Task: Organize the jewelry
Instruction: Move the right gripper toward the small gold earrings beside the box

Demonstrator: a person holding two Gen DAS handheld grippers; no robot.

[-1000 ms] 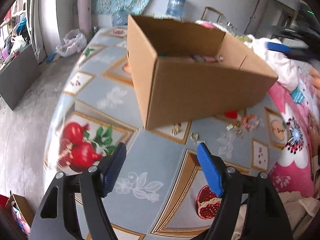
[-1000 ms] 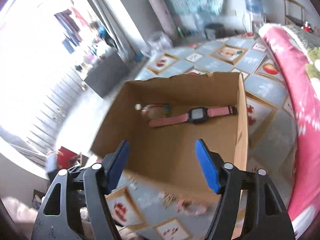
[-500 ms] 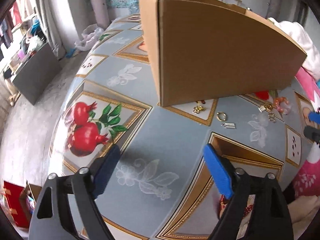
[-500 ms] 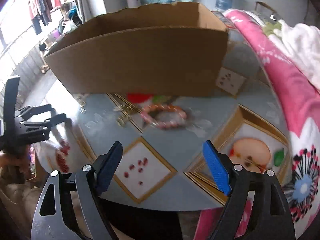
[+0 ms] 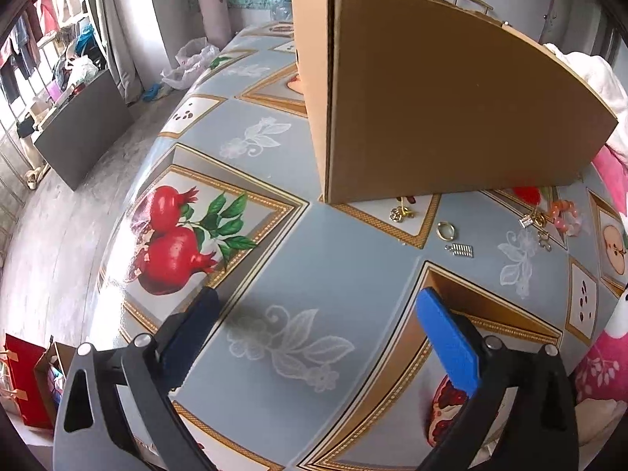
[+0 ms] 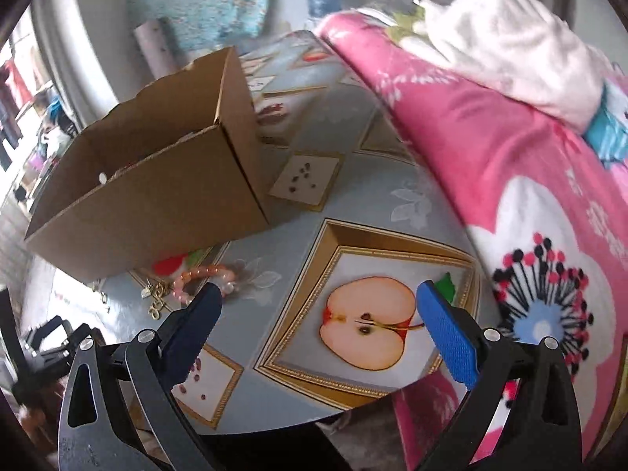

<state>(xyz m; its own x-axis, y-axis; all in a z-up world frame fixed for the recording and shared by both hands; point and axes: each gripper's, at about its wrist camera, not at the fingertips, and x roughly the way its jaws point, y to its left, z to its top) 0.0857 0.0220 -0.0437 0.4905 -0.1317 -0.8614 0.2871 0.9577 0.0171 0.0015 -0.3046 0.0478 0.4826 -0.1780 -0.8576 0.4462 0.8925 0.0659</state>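
Both grippers, left gripper (image 5: 314, 325) and right gripper (image 6: 316, 318), have just been opening; their fingers are spreading wide, holding nothing. They are coming down from the cardboard box (image 5: 451, 98) toward the bead bracelet (image 6: 204, 280), likely grabbing jewelry next

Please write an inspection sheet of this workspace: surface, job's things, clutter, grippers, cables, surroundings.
Surface: round table with grey-blue fruit-print oilcloth.
Job's things: brown cardboard box; on the cloth in front of it, a gold ring, a small silver charm, a pink bead bracelet and gold pieces.
Clutter: pink flowered blanket with white cloth.
Grippers: left gripper and right gripper open, empty, jaws just opening.
Cables: nothing seen.
Surroundings: grey cabinet, hanging clothes.
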